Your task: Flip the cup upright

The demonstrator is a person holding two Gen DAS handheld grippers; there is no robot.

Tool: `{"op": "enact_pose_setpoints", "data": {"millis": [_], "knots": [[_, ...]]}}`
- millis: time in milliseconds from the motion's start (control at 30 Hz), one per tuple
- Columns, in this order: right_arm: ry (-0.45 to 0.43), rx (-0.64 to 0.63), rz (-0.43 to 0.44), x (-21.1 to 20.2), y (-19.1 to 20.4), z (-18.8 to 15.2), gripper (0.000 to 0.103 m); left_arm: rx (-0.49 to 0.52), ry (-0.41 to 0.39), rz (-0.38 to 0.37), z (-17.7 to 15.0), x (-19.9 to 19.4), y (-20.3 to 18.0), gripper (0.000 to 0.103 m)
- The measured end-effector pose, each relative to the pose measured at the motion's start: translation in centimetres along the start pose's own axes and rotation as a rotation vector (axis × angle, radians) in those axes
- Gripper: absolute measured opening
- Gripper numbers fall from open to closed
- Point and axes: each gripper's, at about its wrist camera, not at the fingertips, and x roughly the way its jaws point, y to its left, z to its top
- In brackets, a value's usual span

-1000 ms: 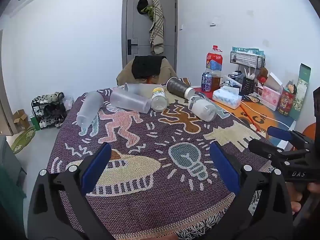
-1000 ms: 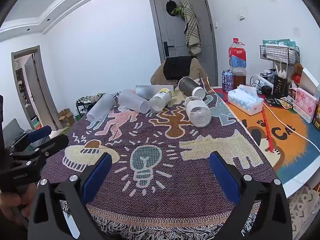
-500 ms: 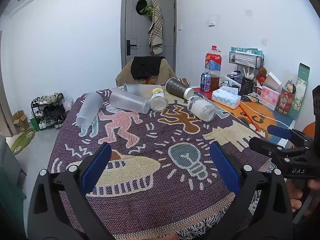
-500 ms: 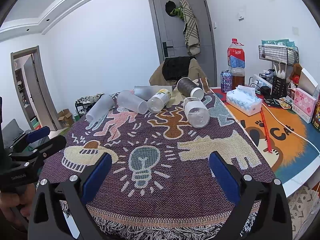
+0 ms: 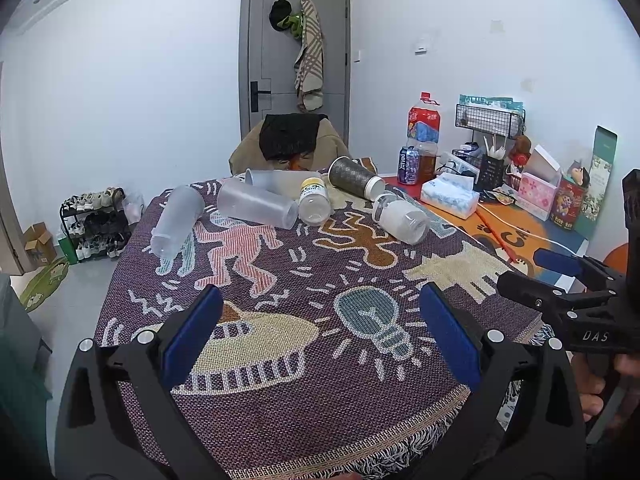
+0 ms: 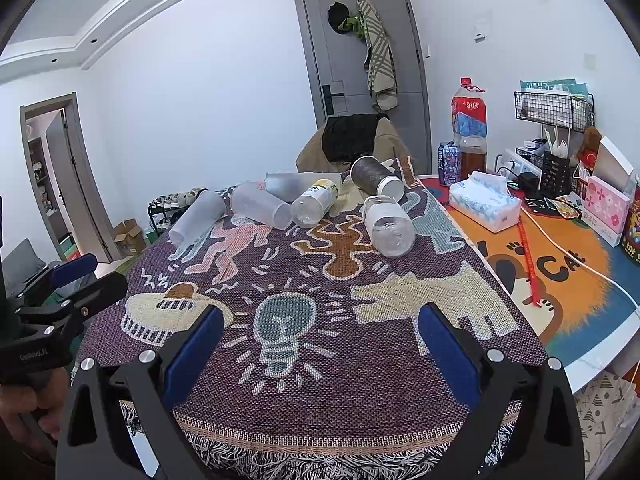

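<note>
Several cups and bottles lie on their sides at the far end of the patterned cloth. A frosted cup (image 5: pixel 175 220) (image 6: pixel 198 218) lies far left, a second frosted cup (image 5: pixel 256 204) (image 6: pixel 260 205) beside it, a third (image 5: pixel 276 180) behind. A dark cup (image 5: pixel 355 178) (image 6: pixel 376 176) lies at the back. A yellow-capped bottle (image 5: pixel 315 200) (image 6: pixel 316 200) and a white-labelled bottle (image 5: pixel 400 218) (image 6: pixel 388 224) lie between. My left gripper (image 5: pixel 320 332) and right gripper (image 6: pixel 318 340) are open and empty over the near edge, far from the cups.
A tissue box (image 6: pixel 486 200), a large drink bottle (image 6: pixel 469 124), a can (image 6: pixel 448 158), a wire rack (image 6: pixel 554 108) and boxes crowd the orange mat on the right. A chair with dark clothing (image 5: pixel 290 136) stands behind the table. A white cable (image 6: pixel 576 252) crosses the mat.
Both grippers have drifted slightly; the views shift a little. Both stay open. The cups and bottles have not moved.
</note>
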Motion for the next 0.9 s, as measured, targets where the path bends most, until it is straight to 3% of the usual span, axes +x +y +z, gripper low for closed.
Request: {"op": "enact_pose_setpoints", "data": {"millis": [900], "knots": [[0.002, 0.001, 0.000, -0.02, 0.19, -0.08, 0.096, -0.004, -0.008, 0.000, 0.22, -0.17, 0.12, 0.098]]}}
